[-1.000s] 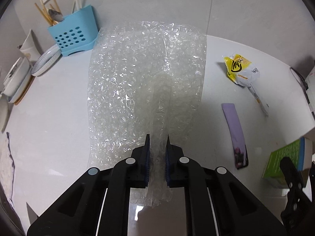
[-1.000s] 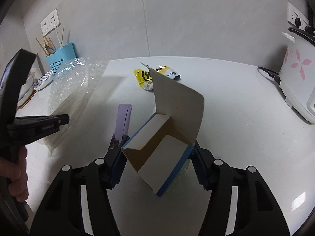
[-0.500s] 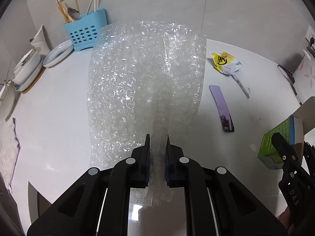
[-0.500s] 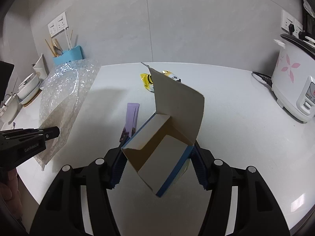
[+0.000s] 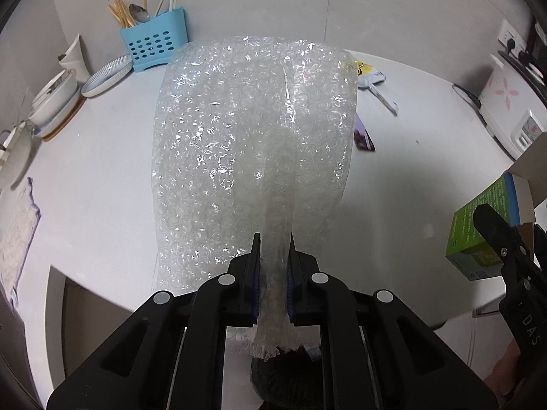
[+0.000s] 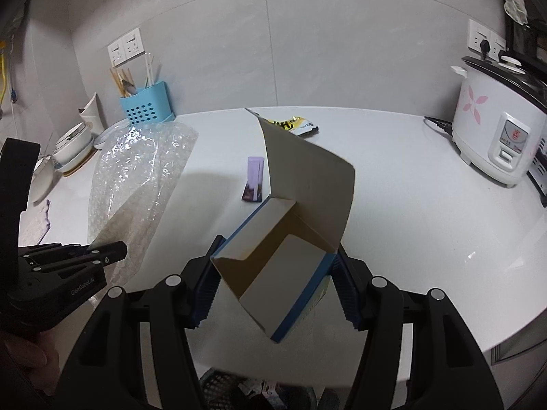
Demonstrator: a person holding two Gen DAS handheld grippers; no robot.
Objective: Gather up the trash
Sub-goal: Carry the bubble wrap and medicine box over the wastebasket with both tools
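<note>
Left claw [image 5: 272,266] is pinching bubble wrap [image 5: 254,143], which is hanging above the worktop [image 5: 410,177] | right claw [image 6: 273,283] is gripping an open box [image 6: 283,253] over the basket [image 6: 218,387] | risk: the limp wrap is sagging and could snag the rim or slip free.

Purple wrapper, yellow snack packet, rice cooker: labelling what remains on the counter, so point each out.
purple wrapper [image 6: 254,179]: right wrist view, its middle.
yellow snack packet [image 6: 294,125]: right wrist view, printed front.
rice cooker [image 6: 492,130]: right wrist view, white side wall.
</note>
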